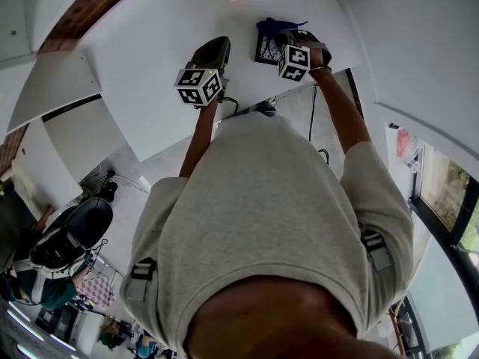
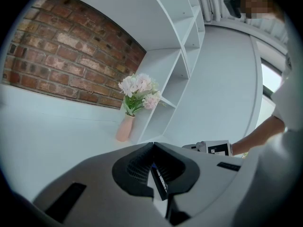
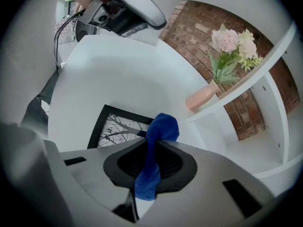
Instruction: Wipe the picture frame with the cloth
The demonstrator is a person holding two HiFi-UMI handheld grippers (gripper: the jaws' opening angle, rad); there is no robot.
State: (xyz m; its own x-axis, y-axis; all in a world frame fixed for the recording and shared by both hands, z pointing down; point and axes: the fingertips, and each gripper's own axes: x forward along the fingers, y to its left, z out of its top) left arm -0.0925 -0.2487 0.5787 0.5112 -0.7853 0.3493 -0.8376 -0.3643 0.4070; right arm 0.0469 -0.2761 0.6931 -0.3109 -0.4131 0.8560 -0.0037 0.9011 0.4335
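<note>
The left tool (image 2: 152, 146) is clenched on nothing, over the white bench (image 1: 142, 81). To its right the picture frame (image 3: 116, 126) lies flat. The right tool (image 3: 152, 148) grips the blue cloth (image 3: 162, 126) just above it (contact unclear), so I judge the wiping is mostly left.

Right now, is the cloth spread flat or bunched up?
Bunched: the cloth is pinched in a narrow fold by the right gripper.
</note>
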